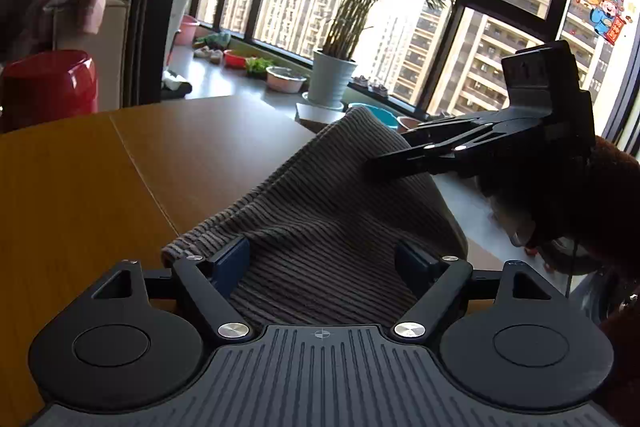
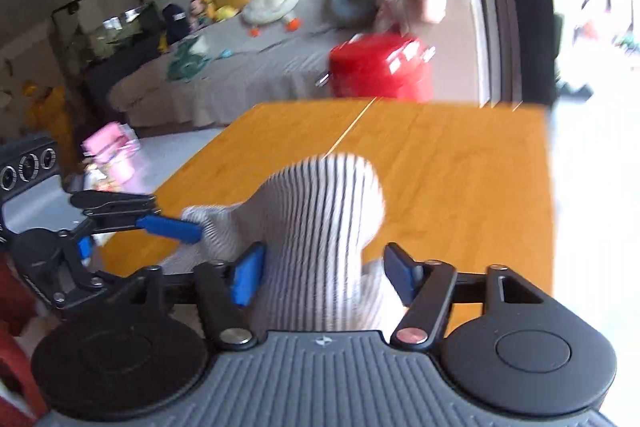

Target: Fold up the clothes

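Left wrist view: my left tongs (image 1: 326, 259) stand apart, and the striped cloth (image 1: 320, 211) fills the space between the two blue pads. I do not see either pad pressing into it. From here the cloth goes forward and up to the right, to a raised fold where my right tongs (image 1: 374, 165) come in from the side. Those tongs are seen edge-on in this view, so here I cannot tell their opening.

In the right wrist view, which is blurred, the right tongs (image 2: 324, 275) are also apart, and the cloth (image 2: 320, 211) stands as a tall hump straight ahead between the pads. One pad of the left tongs touches the near left corner of the cloth.

The cloth is bunched on the near part of the wooden table (image 1: 120, 167), with its far side lifted off the surface. Its long direction runs between my two tongs, and the stripes run across that line. Both tongs are at the cloth, one at each end, so neither is nearer.

I judge that the coming move turns on this line. If both tongs close, the cloth can be stretched or carried over along it. How many folds it already has I cannot tell.
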`<state>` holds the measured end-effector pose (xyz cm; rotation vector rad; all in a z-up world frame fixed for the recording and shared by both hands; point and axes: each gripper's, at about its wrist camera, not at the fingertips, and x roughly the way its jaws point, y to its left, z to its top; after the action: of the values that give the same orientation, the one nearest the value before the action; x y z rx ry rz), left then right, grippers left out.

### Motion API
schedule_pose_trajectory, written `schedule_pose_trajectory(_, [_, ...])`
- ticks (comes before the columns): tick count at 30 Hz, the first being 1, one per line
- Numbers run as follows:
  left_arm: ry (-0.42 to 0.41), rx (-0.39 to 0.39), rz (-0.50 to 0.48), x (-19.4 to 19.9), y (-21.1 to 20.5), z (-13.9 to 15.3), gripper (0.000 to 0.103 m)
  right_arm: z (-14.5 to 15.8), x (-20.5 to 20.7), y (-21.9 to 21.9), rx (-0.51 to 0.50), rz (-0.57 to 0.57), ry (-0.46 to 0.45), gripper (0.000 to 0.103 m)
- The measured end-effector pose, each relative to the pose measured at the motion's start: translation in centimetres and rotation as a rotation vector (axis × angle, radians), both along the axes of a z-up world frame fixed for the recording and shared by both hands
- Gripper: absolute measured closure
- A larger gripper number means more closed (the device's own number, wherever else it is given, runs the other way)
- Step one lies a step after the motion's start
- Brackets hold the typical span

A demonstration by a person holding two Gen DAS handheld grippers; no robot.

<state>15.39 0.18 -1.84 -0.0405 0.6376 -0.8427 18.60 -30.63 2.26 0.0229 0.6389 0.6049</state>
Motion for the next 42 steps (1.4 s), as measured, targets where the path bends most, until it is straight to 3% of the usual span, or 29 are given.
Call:
schedule_pose_trajectory(1, [0.002, -0.001, 0.001, 0.1, 0.0, -0.1, 0.018, 0.7, -0.8, -0.3, -0.031, -0.038, -0.059, 0.035])
schedule_pose_trajectory(2, [0.001, 0.005, 0.004, 0.1, 0.0, -0.2, 0.017, 1.6, -1.9, 0.0, -0.067, -0.077, -0.153, 0.045])
schedule_pose_trajectory(3, [0.001, 0.011, 0.008, 0.0, 0.1, -0.3, 0.016, 2.5, -2.8, 0.3, -0.079, -0.1, -0.233, 0.063])
schedule_pose_trajectory(5, [0.001, 0.022, 0.015, 0.0, 0.1, -0.6, 0.013, 3.6, -3.6, 1.1, -0.008, -0.074, -0.288, 0.069])
schedule_pose_trajectory(7, [0.001, 0.034, 0.021, 0.0, 0.1, -0.8, 0.01, 3.7, -3.1, 2.3, 0.063, -0.004, -0.239, 0.069])
schedule_pose_trajectory(9, [0.001, 0.045, 0.028, -0.1, 0.1, -1.1, 0.009, 2.0, -1.6, 3.5, 0.054, 0.007, -0.146, 0.068])
schedule_pose_trajectory(11, [0.001, 0.057, 0.035, -0.1, 0.2, -1.4, 0.009, -1.2, 0.4, 4.0, 0.012, -0.043, -0.029, 0.068])
schedule_pose_trajectory(13, [0.009, 0.059, 0.042, -0.1, 0.3, -1.7, 0.009, -4.1, 1.4, 3.5, 0.048, -0.083, 0.006, 0.068])
schedule_pose_trajectory(17, [0.032, 0.035, 0.048, 0.2, 0.7, -1.8, 0.008, -4.2, 1.7, 3.0, 0.089, -0.099, 0.026, 0.068])
schedule_pose_trajectory(20, [-0.01, 0.039, 0.065, -0.1, 0.8, -0.4, 0.009, -4.4, 1.5, 3.2, 0.063, -0.093, 0.017, 0.068])
schedule_pose_trajectory(26, [-0.088, -0.043, 0.057, -0.9, 1.5, 3.6, 0.011, -5.1, 0.7, 2.2, 0.123, -0.109, 0.0, 0.067])
schedule_pose_trajectory(31, [0.009, 0.043, 0.041, 1.8, -1.5, 0.6, 0.015, -5.4, 0.4, 1.4, 0.166, -0.122, -0.006, 0.066])
schedule_pose_trajectory(33, [0.0, 0.077, 0.036, 2.0, -2.1, -0.6, 0.014, -5.0, 0.2, 0.8, 0.184, -0.135, 0.008, 0.064])
schedule_pose_trajectory(35, [-0.006, 0.084, 0.031, 1.9, -2.0, -0.7, 0.014, -4.0, -0.8, -0.2, 0.211, -0.161, 0.009, 0.06])
schedule_pose_trajectory(37, [-0.003, 0.086, 0.026, 1.8, -1.7, -0.8, 0.013, -2.6, -3.2, -1.0, 0.184, -0.196, -0.062, 0.048])
schedule_pose_trajectory(40, [0.004, 0.074, 0.024, 1.8, -1.5, -1.2, 0.01, -1.1, -7.0, -1.7, 0.153, -0.206, -0.138, 0.047])
schedule_pose_trajectory(42, [0.004, 0.07, 0.024, 1.9, -1.7, -1.3, 0.007, -2.1, -7.8, -1.3, 0.134, -0.209, -0.067, 0.047])
